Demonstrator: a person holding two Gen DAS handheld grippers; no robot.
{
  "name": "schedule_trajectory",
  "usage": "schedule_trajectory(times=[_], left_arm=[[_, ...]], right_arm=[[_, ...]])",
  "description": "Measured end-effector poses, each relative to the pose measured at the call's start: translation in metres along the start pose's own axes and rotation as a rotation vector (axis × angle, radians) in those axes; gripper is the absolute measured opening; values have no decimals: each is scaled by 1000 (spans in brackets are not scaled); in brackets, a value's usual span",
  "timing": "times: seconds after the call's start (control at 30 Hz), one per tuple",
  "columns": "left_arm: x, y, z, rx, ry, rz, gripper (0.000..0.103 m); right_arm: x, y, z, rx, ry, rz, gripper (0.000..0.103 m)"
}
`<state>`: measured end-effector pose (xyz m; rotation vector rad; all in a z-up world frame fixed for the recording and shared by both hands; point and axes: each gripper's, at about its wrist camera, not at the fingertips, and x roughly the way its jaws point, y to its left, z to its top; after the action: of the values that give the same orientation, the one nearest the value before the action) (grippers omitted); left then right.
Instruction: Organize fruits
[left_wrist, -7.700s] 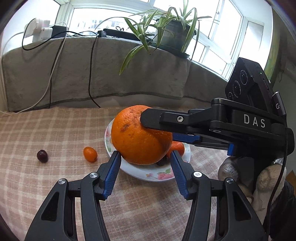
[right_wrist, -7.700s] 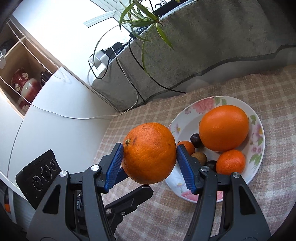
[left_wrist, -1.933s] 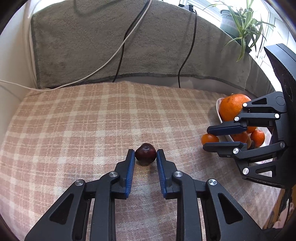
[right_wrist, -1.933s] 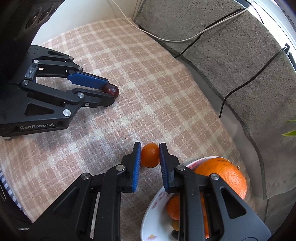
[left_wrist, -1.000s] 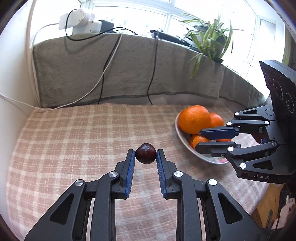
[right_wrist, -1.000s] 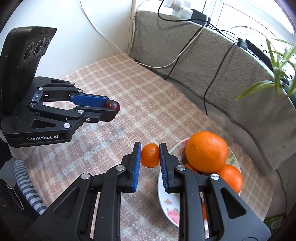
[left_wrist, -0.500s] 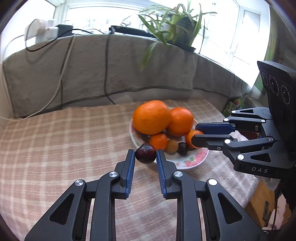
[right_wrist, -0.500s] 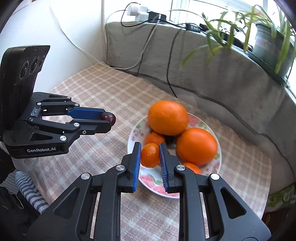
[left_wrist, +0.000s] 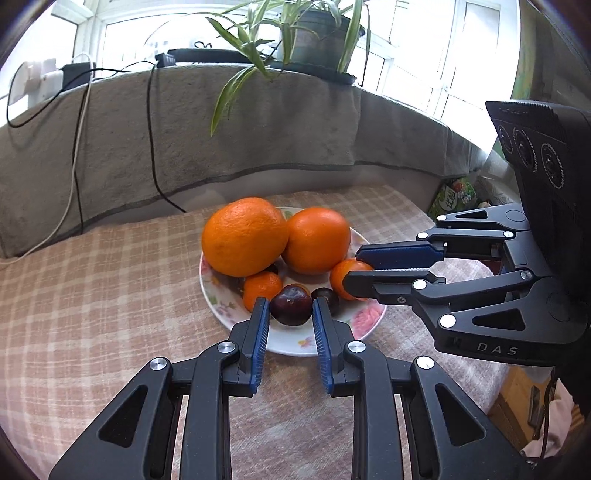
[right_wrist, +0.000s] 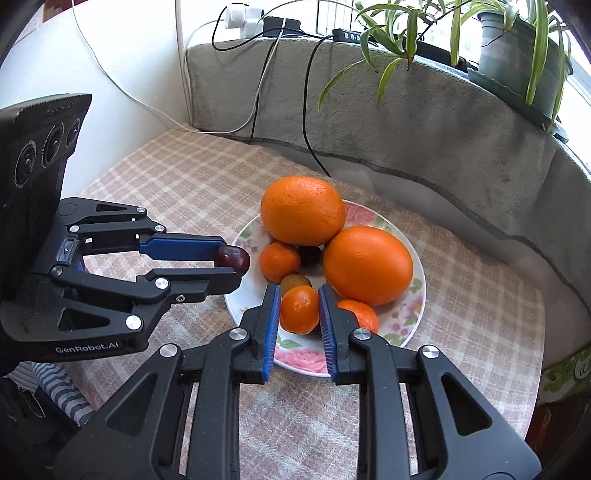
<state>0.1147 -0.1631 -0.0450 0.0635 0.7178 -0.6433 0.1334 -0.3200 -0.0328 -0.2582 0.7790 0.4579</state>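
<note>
Now the left tongs (left_wrist: 289, 320) pinch a dark plum (left_wrist: 291, 304) narrowly between blue pads, held at the near-left rim of the flowered plate (right_wrist: 416, 306), which sits on the checked table (left_wrist: 92, 280). On the plate lie two big oranges (right_wrist: 303, 209), touching each other, with small tangerines (right_wrist: 279, 260) and what may be a kiwi beneath, partly hidden. Further right, the right tongs (right_wrist: 297, 312) grip a small mandarin (right_wrist: 299, 309) over the plate's near edge, just beside another tangerine
</note>
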Motion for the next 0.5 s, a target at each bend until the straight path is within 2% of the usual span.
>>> schedule_trajectory(times=[0.03, 0.13, 0.3, 0.4, 0.5], left_arm=[[1, -1, 1, 5, -2, 5, 28], [1, -4, 3, 12, -4, 15, 30], [0, -6, 5, 20, -7, 25, 30], [-4, -6, 5, 23, -16, 29, 37], [-7, -6, 6, 23, -25, 34, 44]], right_arm=[[0, 0, 0, 1, 0, -3, 25], [-3, -3, -1, 10, -12, -14, 36], [-8, -8, -1, 31, -22, -23, 38], [-12, -10, -2, 40, -30, -27, 38], [-16, -11, -2, 49, -40, -35, 49]])
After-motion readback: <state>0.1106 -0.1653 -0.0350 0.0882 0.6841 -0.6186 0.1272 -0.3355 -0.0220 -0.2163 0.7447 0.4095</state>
